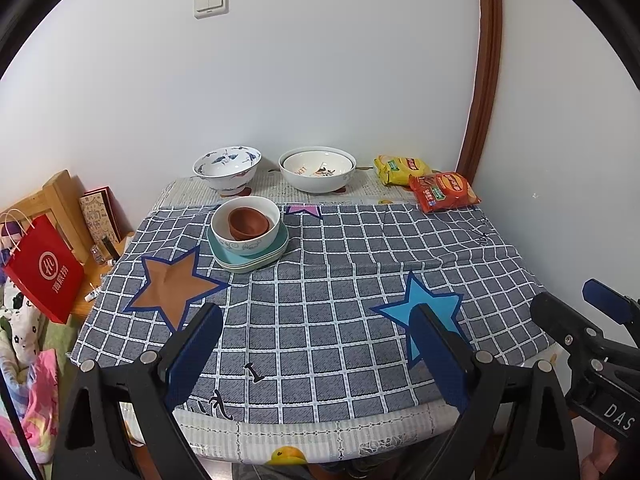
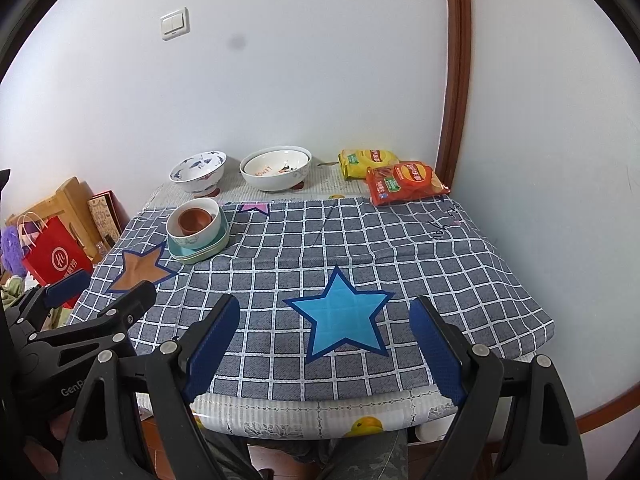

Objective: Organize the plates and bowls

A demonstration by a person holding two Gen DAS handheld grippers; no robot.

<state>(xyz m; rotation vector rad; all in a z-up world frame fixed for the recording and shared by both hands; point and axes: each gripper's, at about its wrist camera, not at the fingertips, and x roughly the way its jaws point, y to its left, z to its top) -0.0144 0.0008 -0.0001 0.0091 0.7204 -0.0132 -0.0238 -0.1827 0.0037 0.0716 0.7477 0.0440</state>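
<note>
A small brown bowl (image 1: 248, 222) (image 2: 195, 219) sits inside a white bowl (image 1: 245, 226) (image 2: 194, 224), which rests on a stack of pale green and teal plates (image 1: 249, 250) (image 2: 199, 246) at the table's left. Against the back wall stand a white bowl with blue bird patterns (image 1: 227, 169) (image 2: 198, 171) and two nested white bowls (image 1: 317, 169) (image 2: 276, 168). My left gripper (image 1: 316, 332) hangs open over the near edge of the checked cloth, nothing between its fingers. My right gripper (image 2: 326, 322) is open over the blue star (image 2: 340, 314), also empty. Each gripper shows at the side of the other's view.
Yellow (image 1: 400, 168) (image 2: 368, 162) and red (image 1: 444, 191) (image 2: 404, 182) snack bags lie at the back right corner by a brown door frame (image 1: 482, 80). A red paper bag (image 1: 42, 274) (image 2: 54, 256) and a wooden chair (image 1: 60, 200) stand left of the table. A wall bounds the right side.
</note>
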